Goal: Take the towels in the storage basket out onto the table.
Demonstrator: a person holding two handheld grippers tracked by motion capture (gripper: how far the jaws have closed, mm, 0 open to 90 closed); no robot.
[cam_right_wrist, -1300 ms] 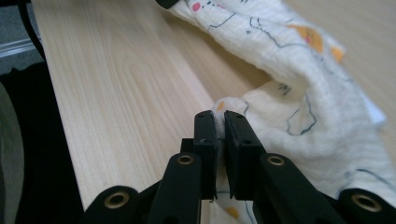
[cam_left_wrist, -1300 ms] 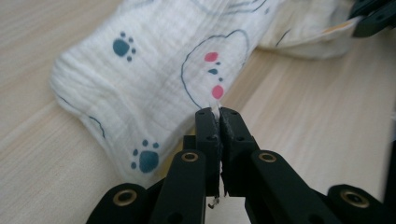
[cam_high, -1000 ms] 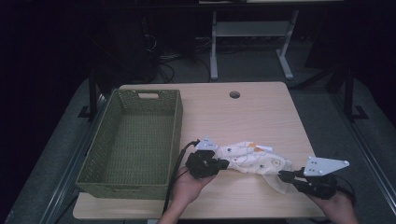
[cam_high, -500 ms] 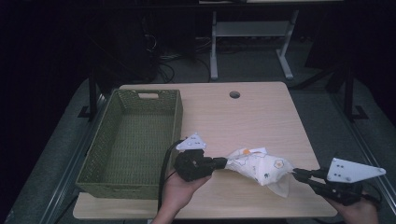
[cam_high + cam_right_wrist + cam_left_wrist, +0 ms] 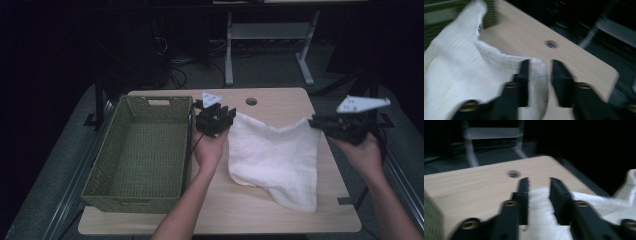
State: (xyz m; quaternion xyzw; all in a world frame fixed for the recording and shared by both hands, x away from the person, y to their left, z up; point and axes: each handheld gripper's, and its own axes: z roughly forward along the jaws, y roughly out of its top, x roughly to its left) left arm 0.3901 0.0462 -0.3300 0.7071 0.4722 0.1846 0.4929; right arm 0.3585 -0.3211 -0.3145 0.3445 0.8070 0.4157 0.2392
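**Item: white waffle-weave cloth, stretched between two grippers over the table**

Location. The white waffle-weave cloth (image 5: pixel 275 160) is recorded over the right half of the light wooden table (image 5: pixel 280 97), its top edge lifted and its lower portion draped down toward the near edge. The green woven basket (image 5: pixel 137 155) is placed just left of it, open and with nothing seen inside.

Axis. The top hem is drawn taut, running roughly left to right across the table, slightly sagging at mid-span. This hem is the line on which the coming move is judged to turn.

Left gripper (image 5: pixel 218 116). Positioned at the cloth's upper left corner, beside the basket's right wall. Its jaws have just been opening; in the left gripper view a gap is seen between them with the cloth (image 5: pixel 537 220) lying in it, apparently no longer pinched.

Right gripper (image 5: pixel 330 124). Positioned at the upper right corner, near the table's right edge. Its jaws have likewise just been opening; in the right gripper view the corner of the cloth (image 5: pixel 537 75) is seen lying against one jaw, a gap beside the other.

Nearer hand. Each corner is served by its own gripper; the basket is nearer the left.
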